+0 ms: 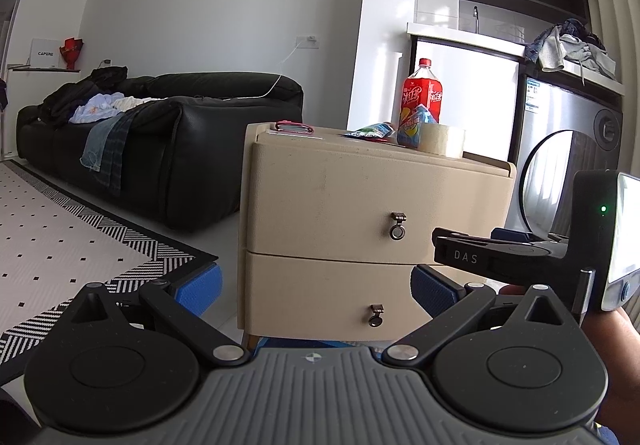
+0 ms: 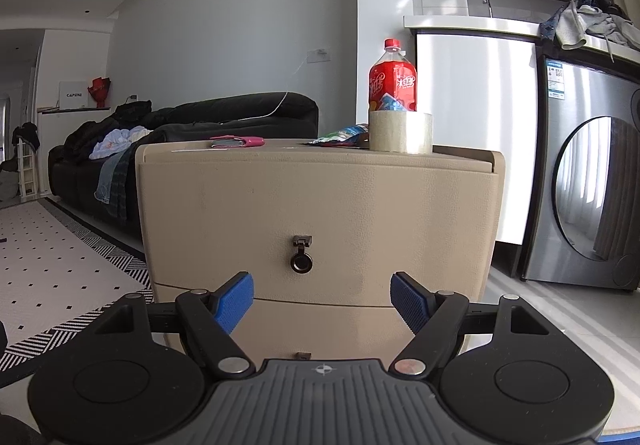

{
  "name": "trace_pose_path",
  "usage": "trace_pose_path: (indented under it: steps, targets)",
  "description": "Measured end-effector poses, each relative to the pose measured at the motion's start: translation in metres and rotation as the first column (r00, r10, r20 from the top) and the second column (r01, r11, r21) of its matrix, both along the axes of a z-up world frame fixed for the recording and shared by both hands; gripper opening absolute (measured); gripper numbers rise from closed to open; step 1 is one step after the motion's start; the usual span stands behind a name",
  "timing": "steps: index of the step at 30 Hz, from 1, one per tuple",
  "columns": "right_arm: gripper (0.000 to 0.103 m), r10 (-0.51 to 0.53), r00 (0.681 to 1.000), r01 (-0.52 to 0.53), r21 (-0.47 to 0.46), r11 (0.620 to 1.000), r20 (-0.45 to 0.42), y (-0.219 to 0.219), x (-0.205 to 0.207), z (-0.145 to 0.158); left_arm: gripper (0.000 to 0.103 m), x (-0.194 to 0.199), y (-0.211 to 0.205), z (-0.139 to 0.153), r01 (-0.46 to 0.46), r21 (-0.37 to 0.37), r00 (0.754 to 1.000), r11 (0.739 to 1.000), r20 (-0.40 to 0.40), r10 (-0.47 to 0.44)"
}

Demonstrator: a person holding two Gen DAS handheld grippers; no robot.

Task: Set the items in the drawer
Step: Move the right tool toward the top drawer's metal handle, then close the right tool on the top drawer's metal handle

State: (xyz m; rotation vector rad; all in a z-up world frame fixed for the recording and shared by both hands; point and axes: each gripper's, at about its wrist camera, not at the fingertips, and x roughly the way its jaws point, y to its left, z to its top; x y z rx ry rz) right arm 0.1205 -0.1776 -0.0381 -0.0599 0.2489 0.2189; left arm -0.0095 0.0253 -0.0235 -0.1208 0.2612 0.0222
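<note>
A beige two-drawer cabinet point(image 1: 360, 197) point(image 2: 320, 205) stands in front of me, both drawers shut. Its top drawer has a ring pull point(image 1: 397, 231) point(image 2: 302, 263); the lower pull point(image 1: 376, 319) is mostly hidden in the right wrist view. On top stand a red bottle point(image 1: 422, 95) point(image 2: 392, 85), a tape roll point(image 1: 442, 139) point(image 2: 400, 133), snack packets point(image 1: 370, 131) point(image 2: 340, 137) and a pink clip-like item point(image 1: 294, 127) point(image 2: 238, 142). My left gripper point(image 1: 320, 285) is open and empty, short of the cabinet. My right gripper point(image 2: 322, 301) is open just below the top pull, close to the drawer front.
A black sofa point(image 1: 160, 133) point(image 2: 180, 133) with clothes sits to the left behind a patterned rug point(image 1: 60, 237) point(image 2: 48, 257). A steel washing machine point(image 2: 592, 197) point(image 1: 568, 149) stands to the right. The right gripper's body point(image 1: 520, 257) shows at the right edge of the left wrist view.
</note>
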Motion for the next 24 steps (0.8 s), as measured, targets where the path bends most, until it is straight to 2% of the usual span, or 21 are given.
trace_pose_path:
  steps: [3, 13, 18, 24]
  targets:
    - [0.076, -0.013, 1.0, 0.013, -0.002, 1.0, 0.011, 0.004, 0.004, -0.001, 0.103, -0.003, 0.0, -0.001, -0.001, -0.002, 1.0, 1.0, 0.0, 0.001]
    - [0.076, -0.022, 0.999, 0.024, -0.034, 0.999, 0.048, 0.027, 0.036, -0.004, 0.103, -0.002, 0.005, -0.002, -0.013, -0.007, 1.0, 1.0, -0.013, 0.013]
    - [0.076, -0.049, 0.998, 0.05, -0.026, 0.998, 0.032, 0.035, 0.059, -0.011, 0.103, -0.002, 0.008, -0.003, -0.017, -0.007, 1.0, 1.0, -0.018, 0.017]
    - [0.069, -0.05, 0.999, 0.051, -0.041, 0.998, 0.022, 0.045, 0.079, -0.019, 0.103, -0.004, 0.007, -0.006, -0.02, -0.007, 0.999, 1.0, -0.027, 0.019]
